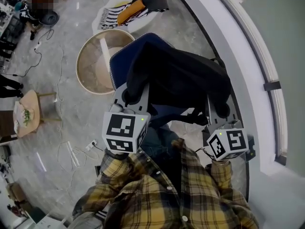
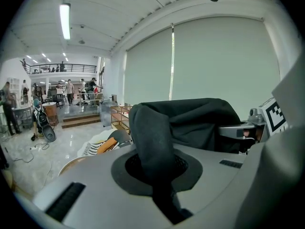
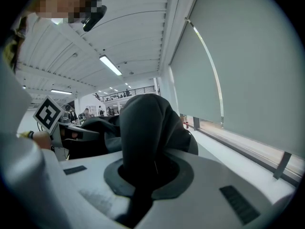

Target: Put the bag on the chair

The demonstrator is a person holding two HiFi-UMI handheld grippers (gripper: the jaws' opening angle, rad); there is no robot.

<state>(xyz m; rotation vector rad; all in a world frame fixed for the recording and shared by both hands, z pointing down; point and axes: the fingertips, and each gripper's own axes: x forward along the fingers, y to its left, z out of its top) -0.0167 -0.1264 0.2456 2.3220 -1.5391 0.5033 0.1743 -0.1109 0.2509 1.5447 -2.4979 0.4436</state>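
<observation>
Black bag [image 1: 176, 75] is held up over the blue chair [image 1: 118, 63]; can't tell if it touches the seat. Left gripper [image 1: 130, 98] jaws are clamped on a fold of the bag fabric, and right gripper [image 1: 219, 109] jaws are clamped on another fold. Bag contents not visible. Round wooden side table [image 1: 90, 68] stands just behind the chair.

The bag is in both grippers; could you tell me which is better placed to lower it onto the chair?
Left, probably. Both are shut on the bag, but the end in the left gripper hangs over the chair, while the right gripper is nearer the white ledge.
</observation>
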